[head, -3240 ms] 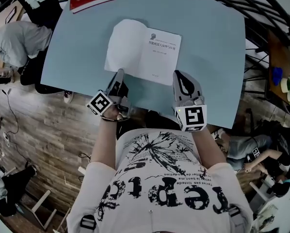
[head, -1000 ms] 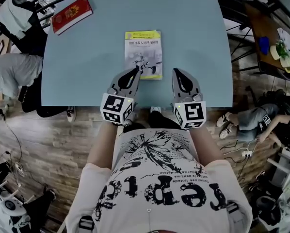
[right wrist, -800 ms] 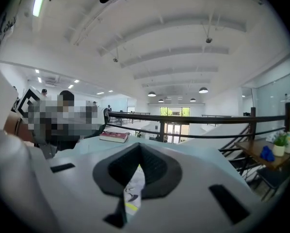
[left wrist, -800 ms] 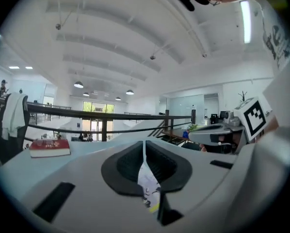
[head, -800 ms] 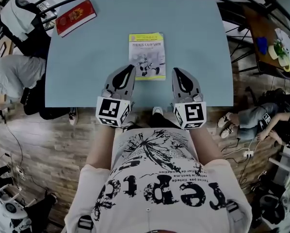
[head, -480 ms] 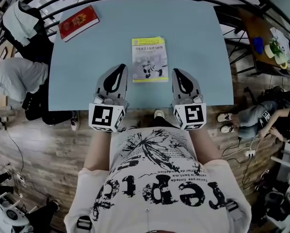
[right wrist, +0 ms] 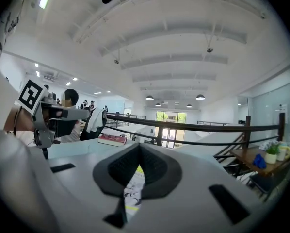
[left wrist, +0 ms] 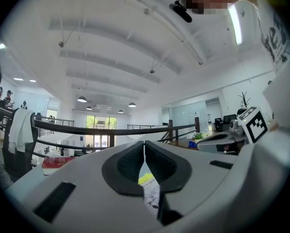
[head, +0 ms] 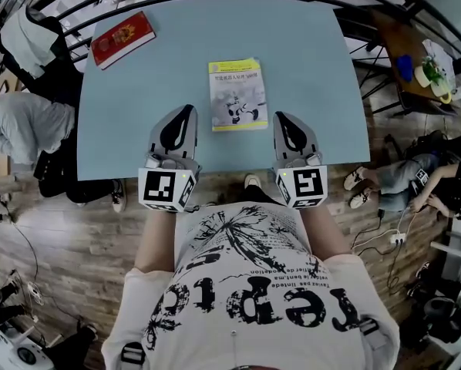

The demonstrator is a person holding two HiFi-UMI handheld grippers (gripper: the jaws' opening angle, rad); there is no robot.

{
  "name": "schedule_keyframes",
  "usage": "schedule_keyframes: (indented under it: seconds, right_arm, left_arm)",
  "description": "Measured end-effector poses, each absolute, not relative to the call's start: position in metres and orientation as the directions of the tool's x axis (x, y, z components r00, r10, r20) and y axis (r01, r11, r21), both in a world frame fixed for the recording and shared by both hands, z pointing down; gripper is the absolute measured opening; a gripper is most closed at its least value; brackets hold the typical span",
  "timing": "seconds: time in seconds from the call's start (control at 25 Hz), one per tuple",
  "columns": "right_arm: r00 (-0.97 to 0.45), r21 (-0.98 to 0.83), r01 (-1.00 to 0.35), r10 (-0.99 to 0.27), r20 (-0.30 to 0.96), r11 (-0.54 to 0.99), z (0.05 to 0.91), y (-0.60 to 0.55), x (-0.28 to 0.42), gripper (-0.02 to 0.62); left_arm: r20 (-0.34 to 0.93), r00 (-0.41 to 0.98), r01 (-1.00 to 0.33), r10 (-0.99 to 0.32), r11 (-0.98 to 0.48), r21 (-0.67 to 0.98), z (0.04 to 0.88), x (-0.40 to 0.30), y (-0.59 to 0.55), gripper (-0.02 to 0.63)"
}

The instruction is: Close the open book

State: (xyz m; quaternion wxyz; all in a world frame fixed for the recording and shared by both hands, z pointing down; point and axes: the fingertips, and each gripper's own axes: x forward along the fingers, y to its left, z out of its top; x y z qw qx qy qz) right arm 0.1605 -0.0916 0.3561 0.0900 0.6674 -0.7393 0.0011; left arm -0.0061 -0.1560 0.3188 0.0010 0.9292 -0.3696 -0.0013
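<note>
1. Book (head: 238,93) lies shut and flat, cover up, on the table (head: 323,68). It sits ahead of the two grippers and between their lines, touching neither. The task looks finished, so the main danger is needless further contact.
2. The left gripper (head: 186,109) has its jaws pressed together on nothing and hovers near the table's front edge, just left of the book. A careless swing to the right could shove the book askew or catch the cover's edge and flip it open.
3. The right gripper (head: 281,116) is likewise closed at its tips and empty, just right of the book's near corner. Dropping it toward the table there could clip that corner and spin the book.
4. The book looks like a thin paperback. If its spine keeps a crease, the cover may lift by itself, though it shows no lift now.
5. The red book (head: 122,39) rests by the far left corner, well apart from both grippers. Only a broad sweep of the left arm could push it off.
</note>
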Motion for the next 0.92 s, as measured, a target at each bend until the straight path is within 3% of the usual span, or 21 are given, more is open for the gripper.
schedule_keyframes:
  seconds: [0.92]
  right_arm:
    - [-0.063, 0.125, -0.989, -0.991, 0.119, 0.078, 0.3507, -0.0945, 0.1549, 0.008]
  left_arm:
    - [0.045, 0.733, -0.679, -0.679, -0.734, -0.007, 0.3271, -0.0116, -0.162, 0.021]
